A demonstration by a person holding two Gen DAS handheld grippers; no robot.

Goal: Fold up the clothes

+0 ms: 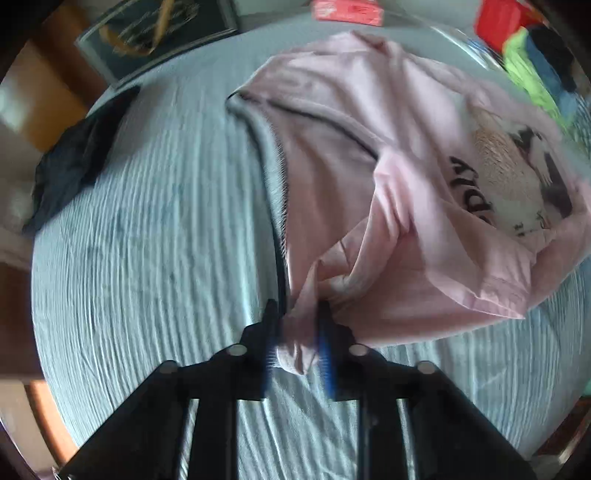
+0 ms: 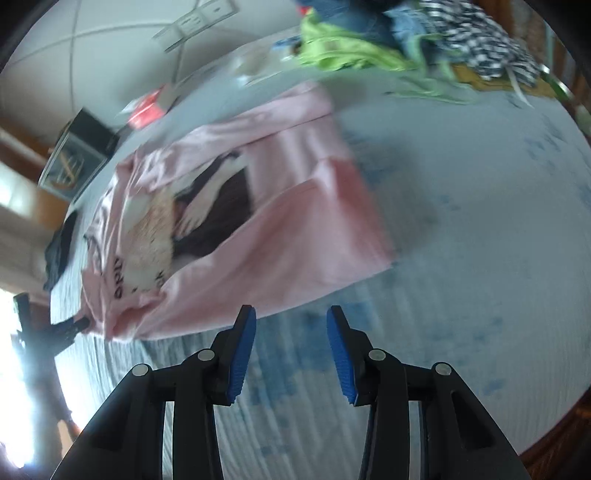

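Evidently the left gripper [image 1: 297,332] pinches a bunched corner of the pink shirt [image 1: 388,177] to drag a fold across the bed [image 1: 147,221], while the right gripper [image 2: 291,332] hangs wide and empty.

Blurred, unreadable lettering on pink shirt [image 1: 388,155]

Bed covered by a pale blue ribbed bedspread [image 1: 147,229] with faint darker blotches. White wall [image 2: 92,66] behind, carrying a bank of switch plates [image 2: 199,18]. Wooden furniture [image 1: 48,92] at left. Strong daylight glare [image 2: 22,398] at lower left.
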